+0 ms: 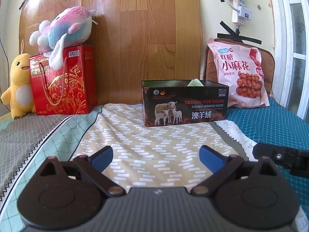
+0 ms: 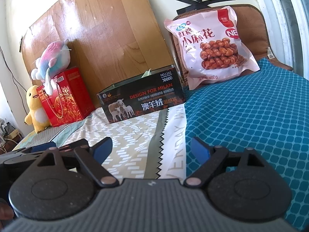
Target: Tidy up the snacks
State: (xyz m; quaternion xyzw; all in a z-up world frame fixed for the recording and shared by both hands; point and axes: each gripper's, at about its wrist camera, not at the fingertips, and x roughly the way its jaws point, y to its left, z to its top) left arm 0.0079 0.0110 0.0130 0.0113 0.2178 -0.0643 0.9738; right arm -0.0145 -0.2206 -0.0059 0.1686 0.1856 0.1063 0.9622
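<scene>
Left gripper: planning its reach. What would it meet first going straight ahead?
Probably the open black sheep-print tin box; the open left gripper points across bare patterned bedspread towards it.

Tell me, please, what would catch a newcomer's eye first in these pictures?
Probably the pink snack bag, propped upright against a brown cushion at the back right. Next, the open black box with sheep printed on it, mid-bed, and the pastel plush atop the red gift box on the left.

Bright daylight from right; fisheye-bent, dark corners.

Both wrist views low over bed, sharing black box [image 1: 184,104]
</scene>
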